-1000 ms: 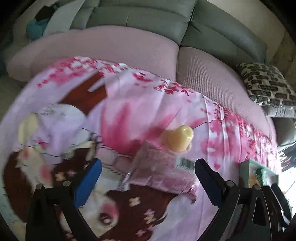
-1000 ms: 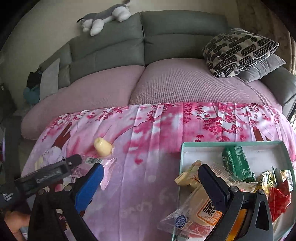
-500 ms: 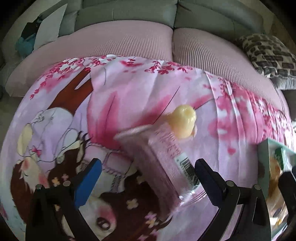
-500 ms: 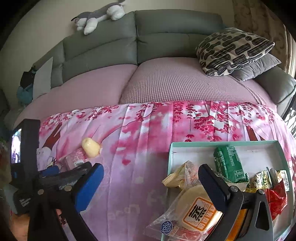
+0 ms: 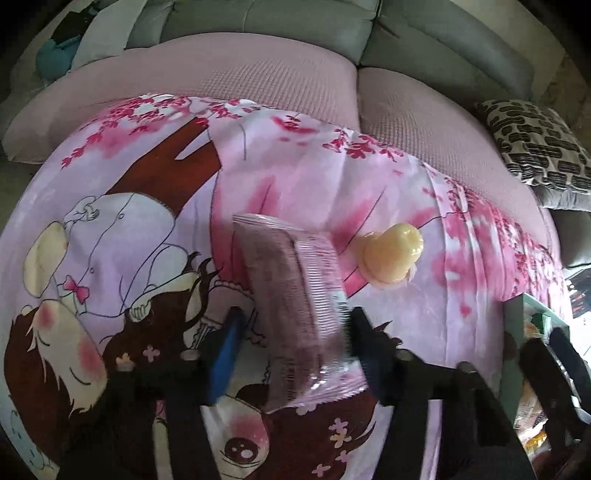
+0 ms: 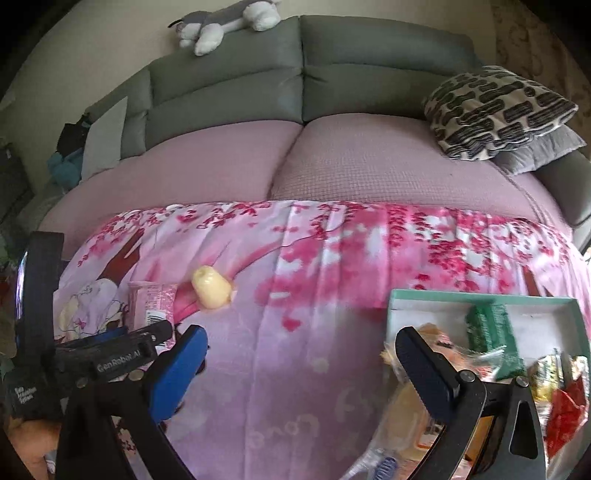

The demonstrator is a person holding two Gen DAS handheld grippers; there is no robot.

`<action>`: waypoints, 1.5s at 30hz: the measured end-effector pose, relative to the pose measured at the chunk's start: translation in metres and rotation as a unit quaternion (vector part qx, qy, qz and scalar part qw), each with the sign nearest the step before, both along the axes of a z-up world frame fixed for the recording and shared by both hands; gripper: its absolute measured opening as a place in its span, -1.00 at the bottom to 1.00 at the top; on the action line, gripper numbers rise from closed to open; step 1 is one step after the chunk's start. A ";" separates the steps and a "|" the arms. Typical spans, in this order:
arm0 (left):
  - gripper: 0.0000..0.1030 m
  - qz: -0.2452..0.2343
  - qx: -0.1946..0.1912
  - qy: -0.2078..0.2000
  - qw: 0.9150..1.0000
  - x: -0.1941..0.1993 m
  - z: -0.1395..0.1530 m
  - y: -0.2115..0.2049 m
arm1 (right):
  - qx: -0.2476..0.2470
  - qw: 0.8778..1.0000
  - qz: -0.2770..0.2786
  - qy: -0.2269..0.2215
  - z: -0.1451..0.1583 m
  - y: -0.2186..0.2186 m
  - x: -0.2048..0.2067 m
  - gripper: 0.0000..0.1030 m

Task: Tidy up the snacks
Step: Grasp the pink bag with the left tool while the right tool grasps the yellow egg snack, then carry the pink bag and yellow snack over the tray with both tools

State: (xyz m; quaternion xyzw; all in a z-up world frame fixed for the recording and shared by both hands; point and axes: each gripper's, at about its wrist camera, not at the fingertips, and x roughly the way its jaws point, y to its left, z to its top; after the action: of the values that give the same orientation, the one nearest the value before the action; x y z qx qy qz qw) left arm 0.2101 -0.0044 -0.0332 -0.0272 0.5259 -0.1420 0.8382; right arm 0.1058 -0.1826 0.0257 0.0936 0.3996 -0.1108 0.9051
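Observation:
A pink snack packet [image 5: 295, 302] stands tilted on the cartoon-printed cloth [image 5: 129, 221], between the fingers of my left gripper [image 5: 295, 325]. Its jaws are closing: the black finger [image 5: 369, 347] touches the packet's right edge, while a small gap shows at the blue finger [image 5: 225, 350]. A yellow wrapped snack [image 5: 391, 254] lies just beyond it on the right. In the right wrist view, the packet [image 6: 151, 299] and yellow snack [image 6: 210, 291] sit far left. My right gripper [image 6: 301, 343] hangs open over bare cloth, nothing between its fingers, beside the teal tray [image 6: 424, 295].
The tray holds a green packet [image 6: 487, 328] and several wrapped snacks, red ones at its right. Behind the cloth runs a pink-covered grey sofa [image 6: 369, 85] with a patterned cushion [image 6: 491, 110] at right and a plush toy [image 6: 225, 22] on its back.
My left jaws have drawn in from wide open around the pink packet, which rose from lying flat to standing tilted. The right gripper shifted slightly left, still open.

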 end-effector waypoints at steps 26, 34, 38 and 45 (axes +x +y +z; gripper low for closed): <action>-0.23 0.082 -0.016 -0.003 0.996 0.013 0.002 0.059 | 0.033 0.995 0.084 0.051 -0.054 0.055 0.111 -0.27; -0.26 0.069 -0.012 -0.023 0.997 0.004 0.019 0.052 | 0.034 0.996 0.083 0.028 -0.034 0.055 0.084 -0.28; -0.27 0.056 -0.013 -0.036 0.998 -0.009 0.037 0.043 | 0.040 0.997 0.071 0.014 -0.015 0.051 0.057 -0.28; -0.26 0.023 -0.016 -0.083 0.996 -0.042 0.084 0.025 | 0.038 0.999 0.032 0.008 0.012 0.035 0.003 -0.28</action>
State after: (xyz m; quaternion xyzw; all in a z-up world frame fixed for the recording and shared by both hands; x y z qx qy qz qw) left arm 0.1681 0.0209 0.0510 -0.0404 0.4514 -0.1331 0.8814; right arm 0.1092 -0.1478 0.0375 0.1143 0.4131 -0.0673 0.9010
